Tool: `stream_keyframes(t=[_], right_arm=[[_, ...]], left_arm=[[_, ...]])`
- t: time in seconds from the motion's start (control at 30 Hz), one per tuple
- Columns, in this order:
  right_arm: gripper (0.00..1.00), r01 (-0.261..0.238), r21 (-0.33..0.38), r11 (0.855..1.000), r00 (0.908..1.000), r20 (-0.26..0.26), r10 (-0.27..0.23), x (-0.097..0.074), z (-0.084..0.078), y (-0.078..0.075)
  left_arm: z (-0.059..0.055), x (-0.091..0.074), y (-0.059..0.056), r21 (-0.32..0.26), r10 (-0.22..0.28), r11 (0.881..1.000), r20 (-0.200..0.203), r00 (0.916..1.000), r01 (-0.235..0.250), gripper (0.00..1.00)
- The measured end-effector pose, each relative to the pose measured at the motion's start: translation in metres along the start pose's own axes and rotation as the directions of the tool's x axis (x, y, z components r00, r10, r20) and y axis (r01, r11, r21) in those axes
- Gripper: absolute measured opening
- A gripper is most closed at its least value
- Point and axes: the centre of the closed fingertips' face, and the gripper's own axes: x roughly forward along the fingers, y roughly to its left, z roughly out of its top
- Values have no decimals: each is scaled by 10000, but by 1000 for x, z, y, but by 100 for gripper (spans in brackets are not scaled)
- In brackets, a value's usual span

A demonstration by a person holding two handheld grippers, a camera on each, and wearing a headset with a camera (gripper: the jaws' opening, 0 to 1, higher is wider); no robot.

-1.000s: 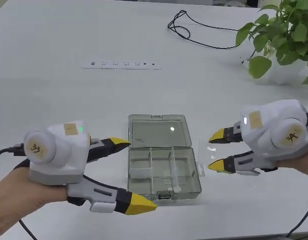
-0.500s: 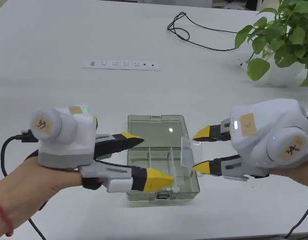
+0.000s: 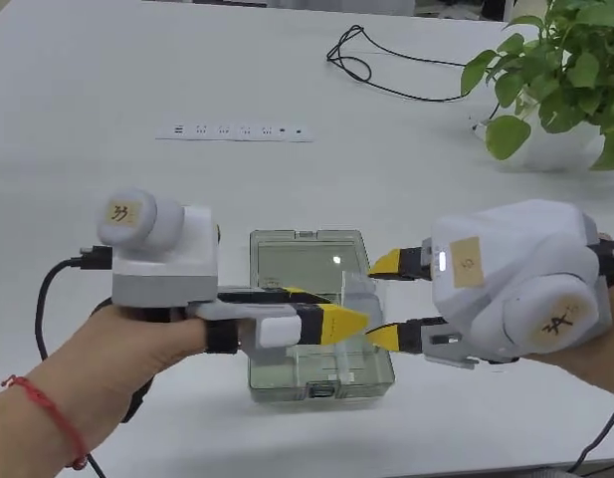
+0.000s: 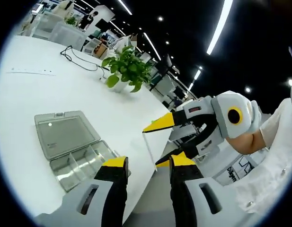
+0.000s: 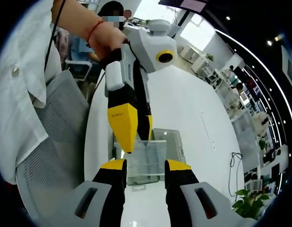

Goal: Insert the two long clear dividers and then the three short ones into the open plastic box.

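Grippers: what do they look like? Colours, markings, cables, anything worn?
Both have white rounded housings, grey bodies, black fingers with yellow tips. Left gripper: tan sticker reading 33, black cable at the rear. Right gripper: tan stickers, small lit indicator. Red cord bracelet on the left wrist; white buttoned shirt.

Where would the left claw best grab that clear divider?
Likely the divider's free end, pinched across its flat faces from the left; it stands on edge above the box, and the right claw holds the other end.
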Motion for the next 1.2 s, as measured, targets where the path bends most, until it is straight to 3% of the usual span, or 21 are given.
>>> stream_keyframes(t=[0.27,0.53,1.2], right_arm=[[33,35,-138,9999,10000,-66,-36,-1,3,1],[33,61,-188,9998,9999,-112,-63,-2,4,0],[33,103,-550,9984,9997,-207,-115,0,5,1]], left_arm=[[1,4,-2,-439,-107,9990,67,9999,110,13],[0,5,-4,-497,-201,9986,71,9998,205,4],[0,4,-2,-905,-150,9957,310,9994,177,0]])
